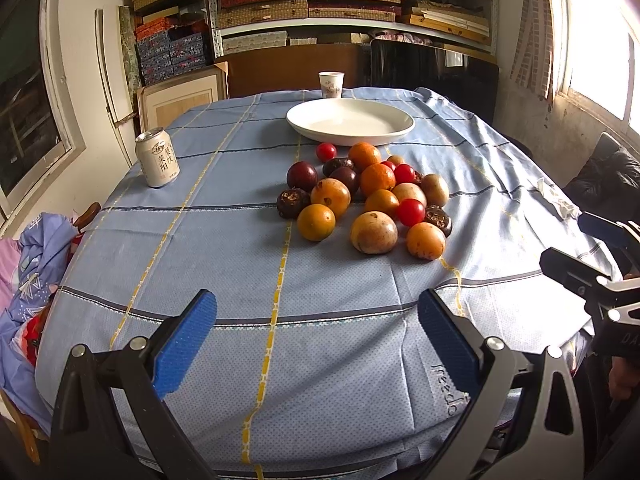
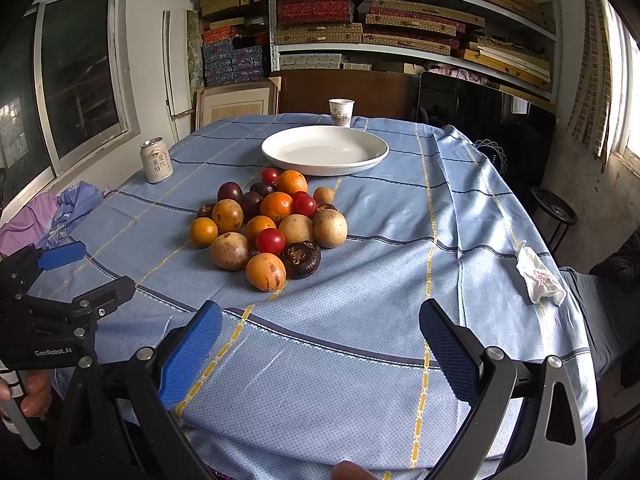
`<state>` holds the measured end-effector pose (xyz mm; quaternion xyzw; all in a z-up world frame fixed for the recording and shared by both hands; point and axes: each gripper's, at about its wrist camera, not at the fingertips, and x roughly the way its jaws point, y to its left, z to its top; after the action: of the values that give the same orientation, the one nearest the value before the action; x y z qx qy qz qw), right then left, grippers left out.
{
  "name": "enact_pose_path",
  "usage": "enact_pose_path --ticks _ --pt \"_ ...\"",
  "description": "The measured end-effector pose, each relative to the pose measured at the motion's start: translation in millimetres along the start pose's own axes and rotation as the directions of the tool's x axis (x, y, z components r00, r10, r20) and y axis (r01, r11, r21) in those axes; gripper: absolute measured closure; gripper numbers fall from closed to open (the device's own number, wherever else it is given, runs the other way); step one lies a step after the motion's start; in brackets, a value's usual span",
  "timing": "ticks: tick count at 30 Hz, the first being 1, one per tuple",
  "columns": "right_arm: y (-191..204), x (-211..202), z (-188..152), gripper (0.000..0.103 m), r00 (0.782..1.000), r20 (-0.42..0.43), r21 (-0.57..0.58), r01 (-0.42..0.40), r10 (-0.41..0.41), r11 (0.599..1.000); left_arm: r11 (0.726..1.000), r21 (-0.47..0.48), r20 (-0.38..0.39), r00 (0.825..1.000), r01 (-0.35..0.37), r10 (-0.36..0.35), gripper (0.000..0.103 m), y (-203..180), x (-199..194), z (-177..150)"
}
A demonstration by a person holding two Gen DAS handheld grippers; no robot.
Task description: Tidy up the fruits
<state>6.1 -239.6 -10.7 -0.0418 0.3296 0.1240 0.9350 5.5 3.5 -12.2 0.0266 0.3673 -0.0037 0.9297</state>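
A heap of fruit (image 1: 368, 196) (image 2: 272, 220) lies mid-table: oranges, yellow-brown round fruits, dark purple ones and red cherry tomatoes. Behind it sits a wide white plate (image 1: 351, 121) (image 2: 325, 150) with nothing in it. My left gripper (image 1: 318, 312) hovers open over the near tablecloth, well short of the heap. My right gripper (image 2: 320, 324) is likewise open above the cloth, nothing between its blue pads. Each gripper shows at the edge of the other's view: the right gripper (image 1: 588, 252) and the left gripper (image 2: 80, 268).
A white drink can (image 1: 157, 157) (image 2: 156, 160) stands at the left of the blue checked tablecloth (image 1: 240, 240). A paper cup (image 1: 331, 85) (image 2: 341, 112) is behind the plate. A crumpled tissue (image 2: 538, 276) lies at the right edge. Shelves of boxes fill the back wall.
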Motion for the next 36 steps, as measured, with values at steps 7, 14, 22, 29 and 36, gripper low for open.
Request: enact_pose_path --ticks 7,14,22,29,36 --pt "0 0 0 0.003 1.000 0.000 0.000 0.001 -0.001 1.000 1.000 -0.001 -0.005 1.000 -0.001 0.001 0.004 0 1 0" --pt "1 2 -1 0.003 1.000 -0.003 -0.002 0.002 -0.002 1.000 1.000 0.000 -0.010 1.000 -0.001 0.001 0.004 -1 3 -1" --pt "1 2 -2 0.003 1.000 -0.003 -0.003 0.000 0.000 1.000 1.000 0.000 -0.016 1.000 -0.001 0.001 0.004 -1 5 -2" --pt "-4 5 -5 0.004 0.999 0.010 0.011 -0.043 0.043 0.999 1.000 -0.016 -0.032 0.999 0.021 -0.022 0.004 2 9 -3" --pt "-11 4 -8 0.003 0.970 0.179 0.075 -0.182 0.166 0.981 0.996 -0.040 -0.060 0.995 0.082 -0.085 0.004 6 24 -8"
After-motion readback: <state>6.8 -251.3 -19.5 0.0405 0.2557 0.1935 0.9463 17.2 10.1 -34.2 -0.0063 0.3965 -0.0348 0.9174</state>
